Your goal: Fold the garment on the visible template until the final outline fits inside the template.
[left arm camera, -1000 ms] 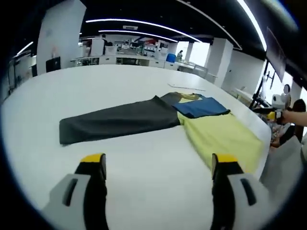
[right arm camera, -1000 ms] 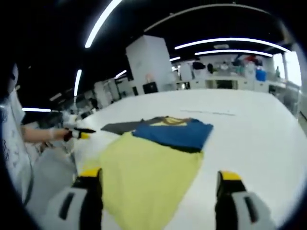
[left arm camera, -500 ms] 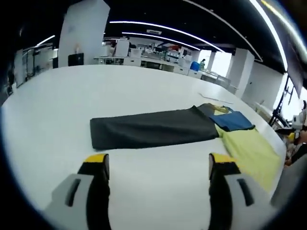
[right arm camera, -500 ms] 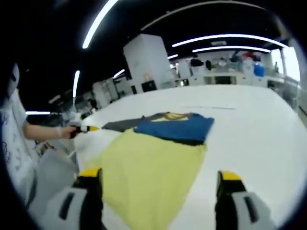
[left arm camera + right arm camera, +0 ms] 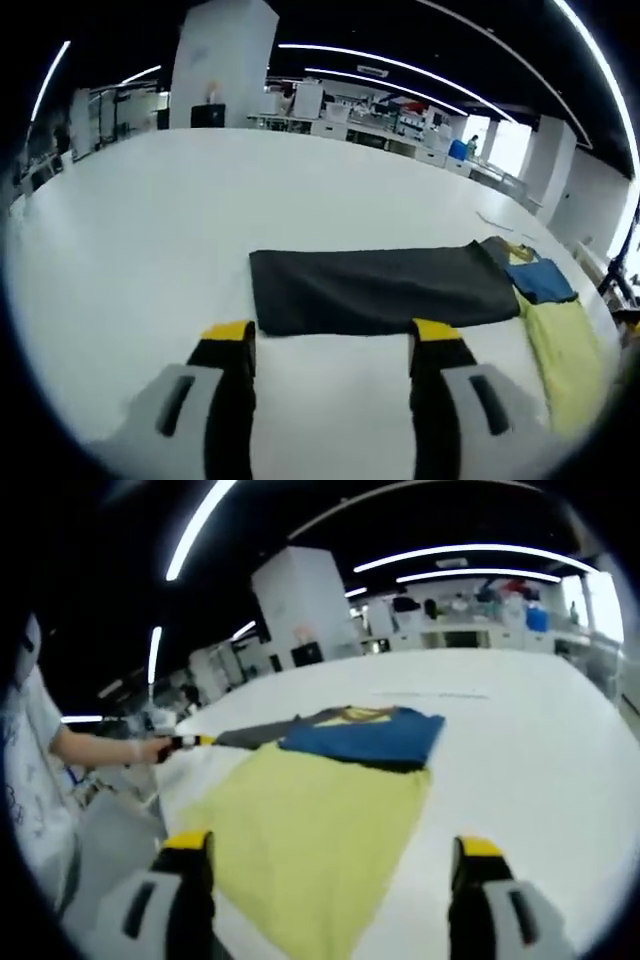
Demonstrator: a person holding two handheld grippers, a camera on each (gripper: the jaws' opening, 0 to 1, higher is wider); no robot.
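Note:
On the white table [image 5: 150,220] lies a long dark grey cloth [image 5: 380,290], laid out flat. At its right end sit a blue folded piece [image 5: 543,282] and a flat yellow sheet [image 5: 565,350]. My left gripper [image 5: 333,342] is open just short of the grey cloth's near edge, nothing between its jaws. In the right gripper view the yellow sheet [image 5: 310,825] spreads in front of my right gripper [image 5: 333,852], which is open and holds nothing. The blue piece [image 5: 365,735] and the grey cloth [image 5: 255,738] lie beyond it. The left gripper [image 5: 188,742] comes in from the left there.
A person's hand [image 5: 135,750] and white sleeve [image 5: 25,780] are at the left of the right gripper view, by the table's edge. Bare white tabletop [image 5: 540,730] stretches to the right. White pillars and benches stand far behind.
The left gripper view has swung toward the grey cloth's free end and come closer; its jaws stand a little narrower. In the right gripper view the left gripper has moved toward the cloth.

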